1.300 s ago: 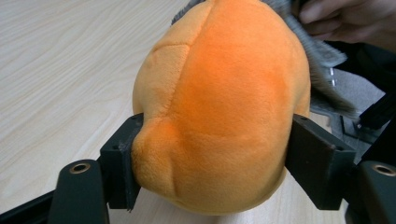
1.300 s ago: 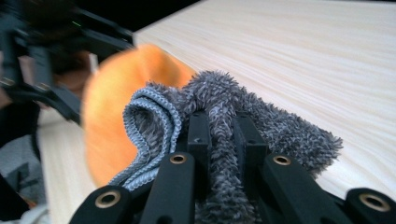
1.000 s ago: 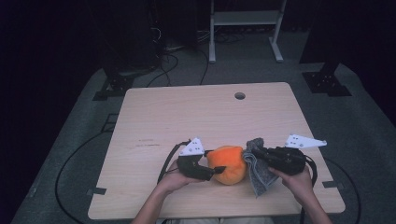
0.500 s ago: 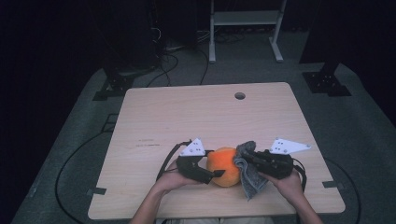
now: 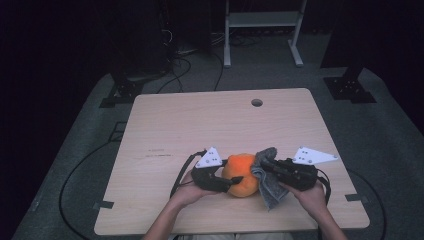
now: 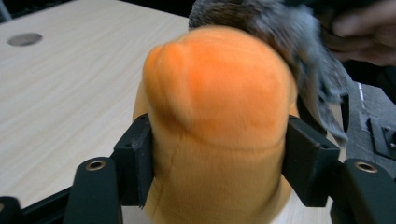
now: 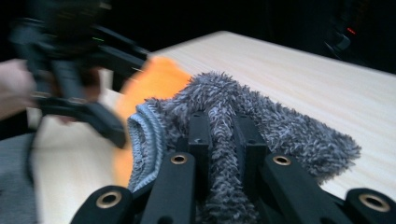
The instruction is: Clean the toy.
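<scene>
orange plush point(image 6: 219, 116) is pinched by left gripper point(image 6: 219, 163), jaws just closing; grey cloth point(image 7: 224, 135) is clamped in right gripper point(image 7: 223, 140); plush may be dragged loose if wiped hard
</scene>
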Demonstrator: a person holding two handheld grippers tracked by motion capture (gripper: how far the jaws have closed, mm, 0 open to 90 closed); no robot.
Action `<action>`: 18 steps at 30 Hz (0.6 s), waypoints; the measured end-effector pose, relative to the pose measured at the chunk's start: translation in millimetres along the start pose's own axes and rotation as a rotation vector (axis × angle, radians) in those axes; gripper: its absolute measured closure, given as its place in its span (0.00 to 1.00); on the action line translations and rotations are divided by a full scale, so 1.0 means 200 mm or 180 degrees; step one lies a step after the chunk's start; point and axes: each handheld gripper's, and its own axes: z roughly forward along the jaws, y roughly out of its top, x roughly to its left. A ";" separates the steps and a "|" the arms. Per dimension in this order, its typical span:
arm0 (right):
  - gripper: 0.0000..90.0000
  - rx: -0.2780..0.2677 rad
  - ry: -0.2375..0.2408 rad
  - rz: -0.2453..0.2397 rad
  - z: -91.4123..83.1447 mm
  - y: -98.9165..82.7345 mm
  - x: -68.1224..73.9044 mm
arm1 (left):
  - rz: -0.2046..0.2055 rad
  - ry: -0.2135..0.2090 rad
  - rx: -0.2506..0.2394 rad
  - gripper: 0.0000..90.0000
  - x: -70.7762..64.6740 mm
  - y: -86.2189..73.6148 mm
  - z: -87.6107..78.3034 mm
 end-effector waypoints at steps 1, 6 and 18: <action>0.88 -0.0009 0.0047 -0.0073 0.01 0.02 0.03 | 0.0046 0.0013 0.0025 0.39 -0.01 0.01 0.01; 0.88 0.0103 0.0063 -0.0283 0.05 0.03 0.09 | 0.0024 -0.0056 0.0077 0.40 -0.01 -0.04 0.02; 0.88 0.0207 -0.0080 0.0027 0.02 -0.07 -0.06 | 0.0005 -0.0219 0.0069 0.20 0.01 -0.05 0.02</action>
